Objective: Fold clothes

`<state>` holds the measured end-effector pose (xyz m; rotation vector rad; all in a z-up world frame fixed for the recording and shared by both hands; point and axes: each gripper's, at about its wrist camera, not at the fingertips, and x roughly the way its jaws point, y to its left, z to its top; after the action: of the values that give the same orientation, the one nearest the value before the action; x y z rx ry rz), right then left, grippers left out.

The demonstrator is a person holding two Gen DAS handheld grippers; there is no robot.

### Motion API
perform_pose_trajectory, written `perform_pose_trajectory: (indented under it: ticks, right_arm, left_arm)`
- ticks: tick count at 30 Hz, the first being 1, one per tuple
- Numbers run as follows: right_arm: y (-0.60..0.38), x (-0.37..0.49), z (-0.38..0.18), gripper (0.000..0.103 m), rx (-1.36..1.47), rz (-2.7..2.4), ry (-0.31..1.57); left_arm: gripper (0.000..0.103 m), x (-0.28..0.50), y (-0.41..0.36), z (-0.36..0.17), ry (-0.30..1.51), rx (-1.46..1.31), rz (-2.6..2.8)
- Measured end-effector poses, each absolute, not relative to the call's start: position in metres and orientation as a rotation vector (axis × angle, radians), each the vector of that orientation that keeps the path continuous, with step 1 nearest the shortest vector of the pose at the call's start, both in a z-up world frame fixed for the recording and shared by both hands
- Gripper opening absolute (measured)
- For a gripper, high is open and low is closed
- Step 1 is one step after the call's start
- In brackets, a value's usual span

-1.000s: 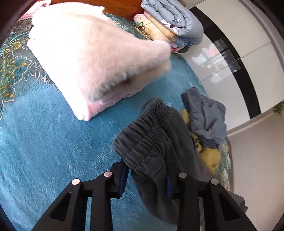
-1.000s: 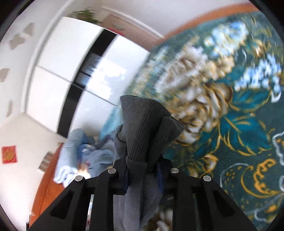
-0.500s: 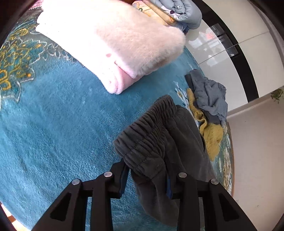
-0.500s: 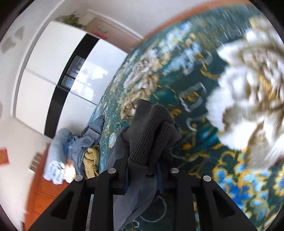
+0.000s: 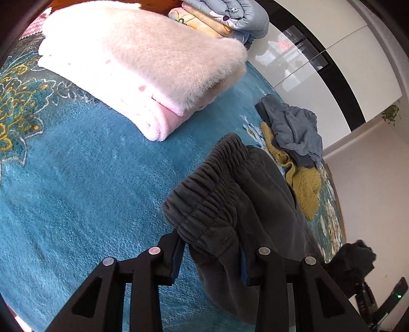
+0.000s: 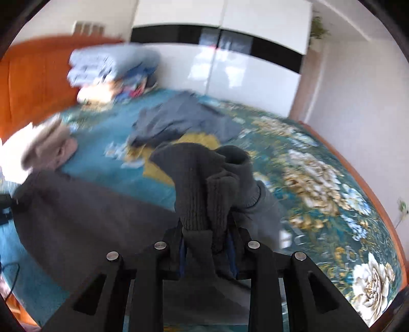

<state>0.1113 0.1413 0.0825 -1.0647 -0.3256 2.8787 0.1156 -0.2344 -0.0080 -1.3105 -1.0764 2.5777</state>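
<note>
Left gripper [image 5: 211, 258]: fingers pinched on the elastic waistband of the dark grey sweatpants [image 5: 230, 204]; cloth fills the gap between the pads.
Right gripper [image 6: 206, 251]: fingers closed tight on the ribbed cuffs of the same pants [image 6: 202, 184], bunched together and standing up above the fingertips.
Pants, position: held between both tools, the body of the cloth hanging across and above the teal floral bedspread [image 5: 76, 191]; in the right wrist view the fabric stretches off to the left.
Other clothes: grey-blue garment [image 5: 294, 127] lying on top of a mustard knit [image 5: 304, 184], crumpled, near the bed's edge.
Folded pink fleece blanket [image 5: 143, 63]: on the bedspread, apart from the pants.
Stacked bedding [image 5: 230, 15]: by the headboard; a small printed animal face on the grey quilt.
Writing/brands: none readable; right wrist view motion-blurred.
Wardrobe [image 6: 230, 58]: glossy white with a black band, behind the bed.
</note>
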Motion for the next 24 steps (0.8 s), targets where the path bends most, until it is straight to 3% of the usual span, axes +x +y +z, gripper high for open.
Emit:
perform_pose_trajectory:
  ticks: [5,9,13,18,24]
  right_arm:
    - [0.098,0.108,0.03,0.03,-1.214,2.77,-0.606]
    - [0.095,0.125,0.044,0.066,-1.246,2.852,-0.526]
    - [0.088,0.148,0.068,0.067,-1.227,2.983,-0.453]
    - [0.13,0.17,0.101,0.071,-1.077,3.083,-0.174]
    - [0.197,0.124,0.072,0.072,-1.188,2.791,0.054]
  left_arm:
    - [0.038,0.116,-0.239,-0.009,-1.085,-1.286,2.546]
    - [0.04,0.117,-0.241,-0.012,-1.092,-1.278,2.53]
    - [0.041,0.116,-0.241,-0.014,-1.092,-1.277,2.518]
    - [0.043,0.115,-0.243,-0.017,-1.107,-1.279,2.503]
    - [0.042,0.113,-0.241,-0.018,-1.109,-1.289,2.51]
